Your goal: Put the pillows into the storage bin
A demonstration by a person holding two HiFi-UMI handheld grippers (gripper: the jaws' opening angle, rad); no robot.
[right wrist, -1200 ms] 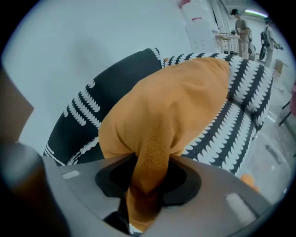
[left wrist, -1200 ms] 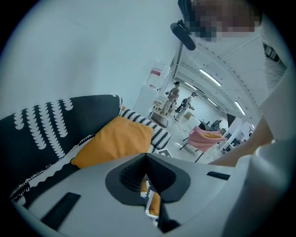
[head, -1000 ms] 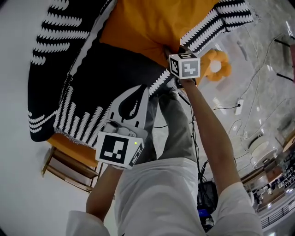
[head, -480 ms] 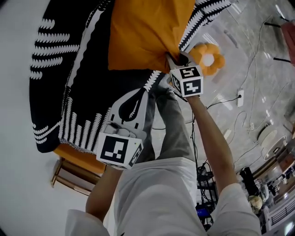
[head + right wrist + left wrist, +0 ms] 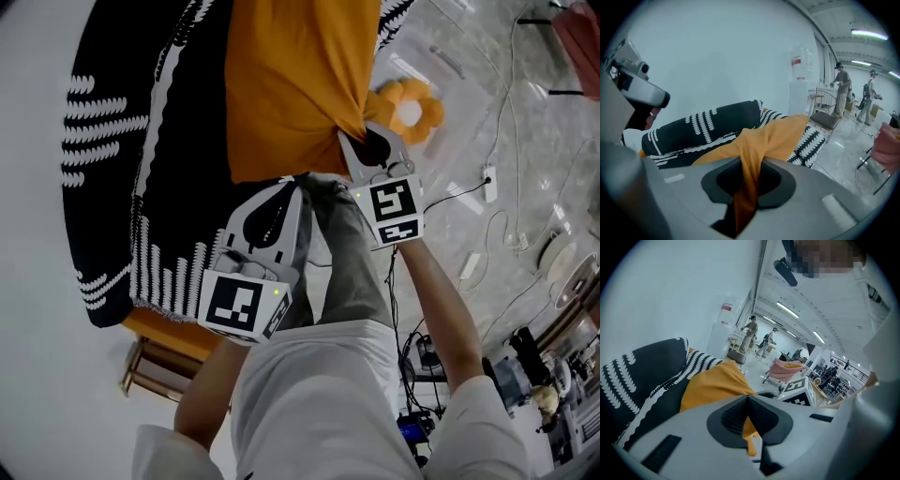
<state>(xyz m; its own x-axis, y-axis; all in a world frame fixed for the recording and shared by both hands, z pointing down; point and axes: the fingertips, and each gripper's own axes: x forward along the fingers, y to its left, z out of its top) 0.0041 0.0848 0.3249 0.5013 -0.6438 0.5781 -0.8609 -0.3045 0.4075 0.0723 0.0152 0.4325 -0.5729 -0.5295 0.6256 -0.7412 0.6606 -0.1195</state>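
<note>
An orange pillow hangs over a black-and-white patterned cover. My right gripper is shut on its lower right corner. In the right gripper view the bunched orange fabric runs down between the pads of that gripper, whose jaws have just been closing on it. My left gripper is shut, with its tips at the pillow's lower edge. In the left gripper view the tips of that gripper meet, and a strip of orange shows in the slit behind them. I see no storage bin.
An orange flower-shaped cushion lies on the pale floor to the right. Cables and a power strip trail across that floor. A wooden frame shows under the cover at lower left. The person's legs stand below the grippers.
The right gripper has come up and toward me, pulling the orange pillow's corner into a tight bunch off the cover. The left gripper stays shut and now sits at the pillow's edge.
</note>
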